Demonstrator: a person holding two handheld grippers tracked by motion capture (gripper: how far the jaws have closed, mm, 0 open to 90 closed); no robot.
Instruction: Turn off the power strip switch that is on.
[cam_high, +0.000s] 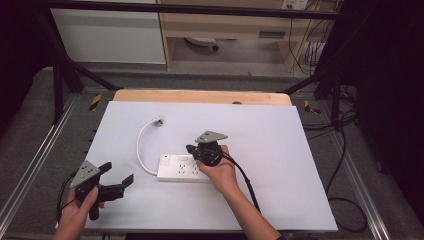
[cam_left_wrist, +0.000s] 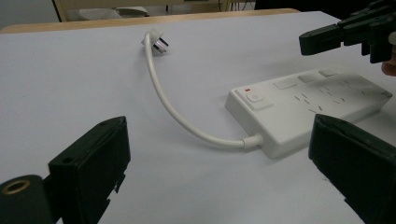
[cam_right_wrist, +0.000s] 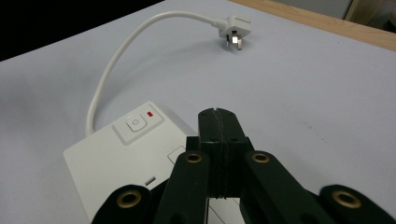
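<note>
Readable marks, for your record: one power symbol on the white switch (cam_right_wrist: 135, 124) of the power strip (cam_right_wrist: 121, 163). You find no words, brands or numbers legible elsewhere.

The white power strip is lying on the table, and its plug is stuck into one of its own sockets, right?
Not quite. The power strip does lie on the table, but its plug isn't in any socket. The right gripper view shows it lying loose on the table at the end of its curved cord, prongs bare.
</note>
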